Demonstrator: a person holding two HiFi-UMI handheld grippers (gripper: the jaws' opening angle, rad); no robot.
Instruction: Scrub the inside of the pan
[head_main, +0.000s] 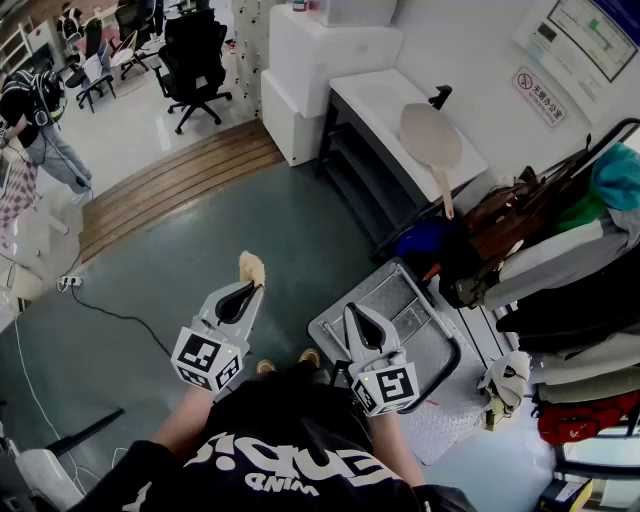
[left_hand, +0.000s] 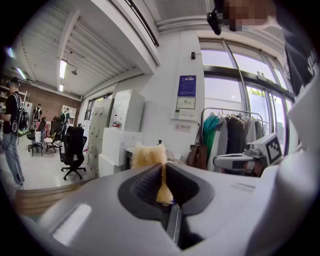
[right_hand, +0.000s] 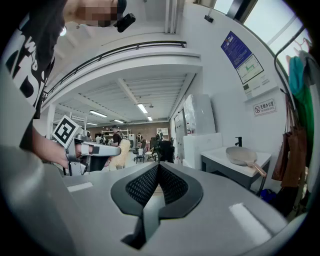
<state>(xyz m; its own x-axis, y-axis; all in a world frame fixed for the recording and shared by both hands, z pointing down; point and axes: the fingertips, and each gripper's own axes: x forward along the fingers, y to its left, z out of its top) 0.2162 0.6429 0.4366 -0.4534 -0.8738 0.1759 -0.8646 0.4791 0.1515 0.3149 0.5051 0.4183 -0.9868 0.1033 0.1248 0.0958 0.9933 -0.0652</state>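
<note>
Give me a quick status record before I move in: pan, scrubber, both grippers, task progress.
pan: pan lies on the white counter, handle toward the person, apart from both grippers
scrubber: yellow sponge, sticking out past the left gripper's tips
left gripper: left gripper shut on the sponge, held roughly level
right gripper: right gripper shut, nothing between its fingers
surroundings: black faucet beside the pan; clothes rack to the right
progress: scrubbing not begun; sponge not at the pan

Black office chair (head_main: 195, 55), hanging clothes (head_main: 572, 268)
</note>
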